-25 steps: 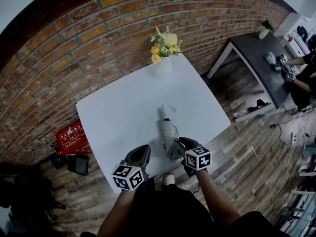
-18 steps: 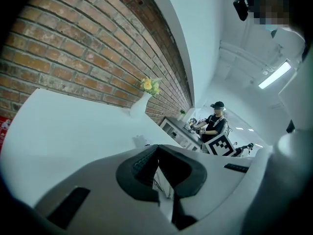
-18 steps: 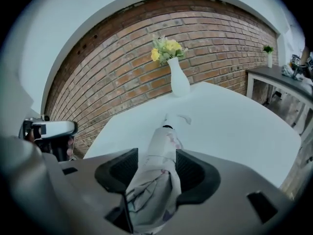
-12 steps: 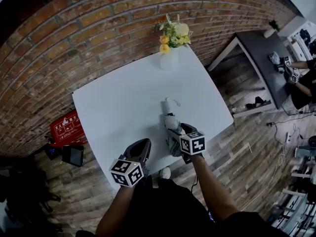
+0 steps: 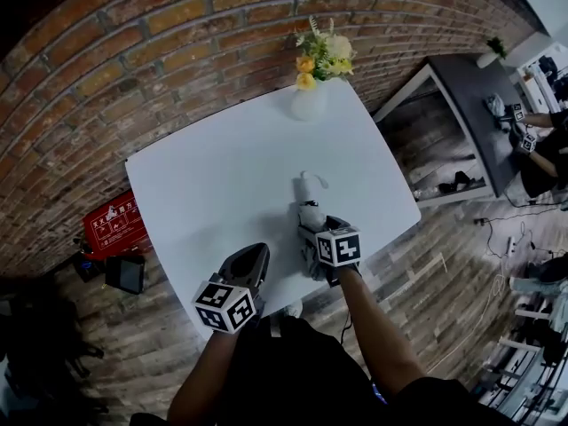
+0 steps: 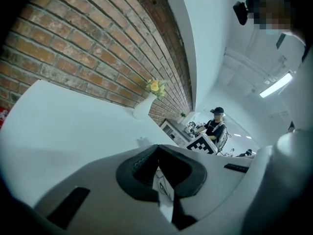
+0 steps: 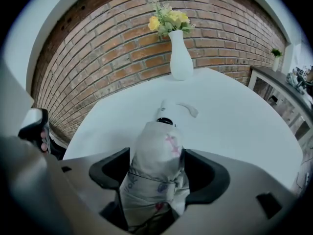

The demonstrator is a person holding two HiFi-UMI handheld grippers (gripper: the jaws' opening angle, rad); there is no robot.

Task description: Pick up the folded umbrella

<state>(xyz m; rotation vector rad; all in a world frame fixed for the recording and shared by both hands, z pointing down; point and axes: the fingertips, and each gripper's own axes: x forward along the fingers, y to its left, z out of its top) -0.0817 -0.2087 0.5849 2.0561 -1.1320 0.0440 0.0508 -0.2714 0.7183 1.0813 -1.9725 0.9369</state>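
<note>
Right claw (image 5: 318, 229) has dropped and pushed forward along folded umbrella (image 5: 308, 189). Earlier sat beside umbrella's near end with most of canopy showing; now astride canopy, only handle end visible past marker cube (image 5: 338, 247). Its jaws have just been opening: narrower before, now spread wide, canopy between pads, not clamped.

Place: lab | signs: dark table (image 5: 461, 87), person (image 5: 548, 153) with marker cubes (image 5: 520, 112)
</note>
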